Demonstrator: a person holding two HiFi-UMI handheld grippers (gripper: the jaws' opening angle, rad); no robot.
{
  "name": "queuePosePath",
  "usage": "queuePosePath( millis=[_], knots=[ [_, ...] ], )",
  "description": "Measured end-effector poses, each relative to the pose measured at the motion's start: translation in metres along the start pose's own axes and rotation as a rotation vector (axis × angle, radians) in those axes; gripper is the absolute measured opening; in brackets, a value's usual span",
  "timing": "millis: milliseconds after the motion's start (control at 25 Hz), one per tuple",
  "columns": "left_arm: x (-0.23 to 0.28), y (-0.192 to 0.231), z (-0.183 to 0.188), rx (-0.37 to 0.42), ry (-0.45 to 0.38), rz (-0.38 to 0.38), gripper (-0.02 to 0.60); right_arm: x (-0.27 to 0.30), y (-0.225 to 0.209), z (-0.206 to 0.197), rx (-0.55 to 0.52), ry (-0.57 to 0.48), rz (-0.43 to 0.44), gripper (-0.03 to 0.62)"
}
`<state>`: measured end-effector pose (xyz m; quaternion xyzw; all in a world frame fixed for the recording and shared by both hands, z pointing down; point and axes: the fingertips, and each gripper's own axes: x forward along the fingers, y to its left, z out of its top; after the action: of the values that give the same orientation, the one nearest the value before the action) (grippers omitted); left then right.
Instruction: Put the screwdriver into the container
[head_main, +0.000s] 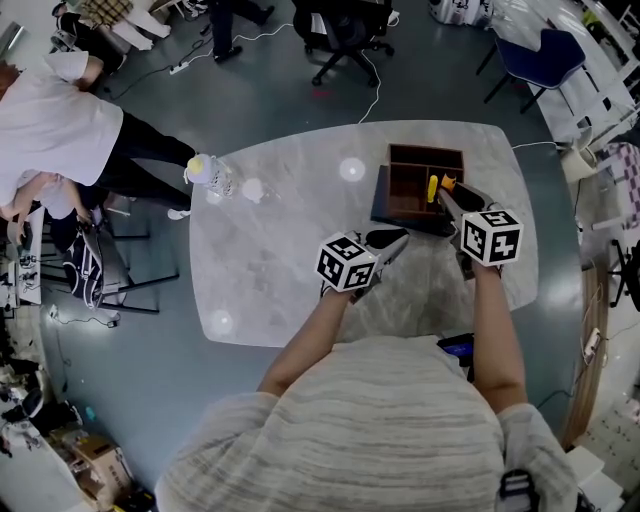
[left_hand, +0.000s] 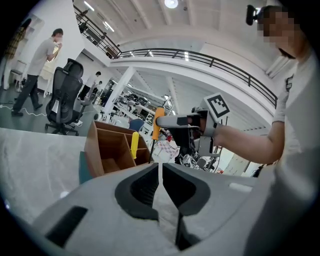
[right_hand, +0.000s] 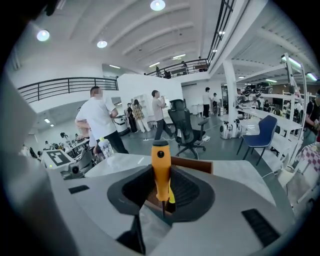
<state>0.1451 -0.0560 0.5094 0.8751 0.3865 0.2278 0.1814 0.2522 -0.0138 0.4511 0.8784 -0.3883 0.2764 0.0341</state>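
Screwdriver (right_hand: 160, 167) upright in firm grasp of right gripper (right_hand: 162, 186), just above wooden container (head_main: 425, 150)

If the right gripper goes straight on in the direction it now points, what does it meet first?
Most likely the wooden container: its rim lies just beyond the orange screwdriver held in the right gripper, though depth is unclear.

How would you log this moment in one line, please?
right gripper: shut on screwdriver, handle up | screwdriver: over container, not yet in | left gripper: shut, empty
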Motion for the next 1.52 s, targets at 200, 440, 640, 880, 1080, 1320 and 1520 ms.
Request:
queuePosePath(
  millis=[200,440,640,880,1080,1320,1520],
  knots=[
    [0.007,-0.003,-0.002,-0.005,0.002,-0.005,0.035,0.006,-0.023,0.007,0.019,-0.053,-0.033,0.103],
    [0.015,-0.005,-0.003,-0.018,0.003,-0.008,0.037,0.019,-0.035,-0.005,0.041,-0.077,-0.041,0.103],
    [0.021,-0.005,-0.001,-0.024,0.004,-0.011,0.035,0.032,-0.042,-0.027,0.066,-0.023,-0.029,0.103],
    [0.024,-0.002,-0.005,-0.036,0.006,-0.006,0.037,0.044,-0.048,-0.052,0.080,0.044,-0.017,0.104],
    [0.023,0.001,-0.002,-0.044,-0.004,-0.001,0.037,0.050,-0.048,-0.055,0.075,0.058,-0.005,0.103],
    [0.025,0.001,-0.002,-0.046,-0.008,-0.002,0.037,0.056,-0.047,-0.054,0.055,0.066,0.003,0.104],
    [0.025,0.000,-0.001,-0.046,-0.008,-0.004,0.035,0.055,-0.044,-0.054,0.009,0.067,0.000,0.104]
  ],
)
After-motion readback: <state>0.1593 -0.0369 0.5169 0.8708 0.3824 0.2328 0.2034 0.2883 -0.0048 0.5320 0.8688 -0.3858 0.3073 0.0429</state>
